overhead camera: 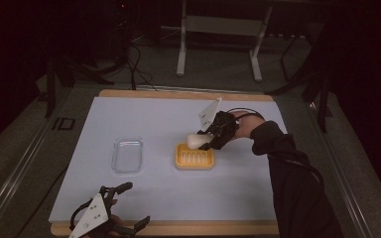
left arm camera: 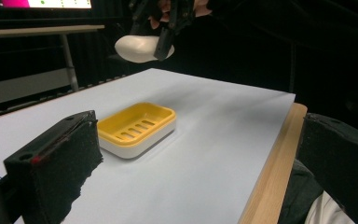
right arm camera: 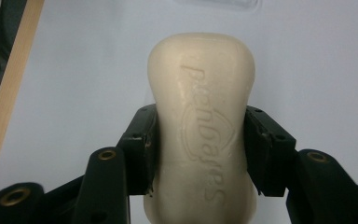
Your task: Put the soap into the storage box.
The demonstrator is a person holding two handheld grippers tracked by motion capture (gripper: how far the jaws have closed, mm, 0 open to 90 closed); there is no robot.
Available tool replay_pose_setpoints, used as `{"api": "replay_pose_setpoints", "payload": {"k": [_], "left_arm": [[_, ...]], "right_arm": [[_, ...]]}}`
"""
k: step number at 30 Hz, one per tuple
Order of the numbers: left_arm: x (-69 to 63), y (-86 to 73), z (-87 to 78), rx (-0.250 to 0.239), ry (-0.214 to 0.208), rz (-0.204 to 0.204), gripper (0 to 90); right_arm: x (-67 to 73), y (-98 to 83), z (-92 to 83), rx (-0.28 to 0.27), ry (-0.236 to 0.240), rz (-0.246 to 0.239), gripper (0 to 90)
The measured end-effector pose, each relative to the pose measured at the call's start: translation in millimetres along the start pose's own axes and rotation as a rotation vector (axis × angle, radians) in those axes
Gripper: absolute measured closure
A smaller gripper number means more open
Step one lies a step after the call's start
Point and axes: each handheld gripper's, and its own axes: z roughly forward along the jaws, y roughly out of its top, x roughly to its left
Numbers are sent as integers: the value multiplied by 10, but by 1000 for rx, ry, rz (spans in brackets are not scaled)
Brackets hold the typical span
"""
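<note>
A cream bar of soap (right arm camera: 203, 121) with embossed lettering sits clamped between the two black jaws of my right gripper (right arm camera: 200, 149). In the high view that gripper (overhead camera: 209, 140) holds the soap (overhead camera: 194, 141) in the air just above the far edge of a yellow soap dish (overhead camera: 194, 156) on the white mat. From the left gripper view the soap (left arm camera: 140, 48) hangs above and beyond the dish (left arm camera: 137, 128). My left gripper (overhead camera: 126, 206) rests near the table's front edge, jaws wide apart and nothing between them.
A clear plastic lid or tray (overhead camera: 127, 154) lies on the mat left of the yellow dish. The white mat (overhead camera: 168, 198) covers a wooden board whose edge (overhead camera: 218, 228) runs along the front. Dark floor and a table frame (overhead camera: 218, 29) lie beyond.
</note>
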Motion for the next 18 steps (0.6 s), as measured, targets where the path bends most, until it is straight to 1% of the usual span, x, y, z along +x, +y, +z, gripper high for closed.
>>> {"api": "replay_pose_setpoints", "payload": {"k": [3,5,7,10,11,12,13,16,18], "left_arm": [[-1,3,-7,-2,0,2,0],[0,2,-8,-2,0,2,0],[0,2,-6,-2,-1,3,0],[-1,3,-8,-1,-3,5,0],[-1,3,-8,-1,-3,5,0],[-1,4,-9,-2,-2,5,0],[-1,4,-10,-2,-2,5,0],[0,3,-9,-1,-4,6,0],[0,3,-5,1,-5,7,0]], "right_arm": [[-14,-4,37,-41,0,-3,497],[-14,-2,68,-55,-1,-4,497],[-18,-1,117,-53,3,-15,497],[-33,-15,221,-44,8,-8,496],[-33,-15,221,-44,8,-8,496],[-39,-22,254,-42,10,1,497],[-57,-51,331,-50,19,3,496],[-73,-105,422,-54,28,25,497],[-87,-142,486,-38,25,44,496]]}}
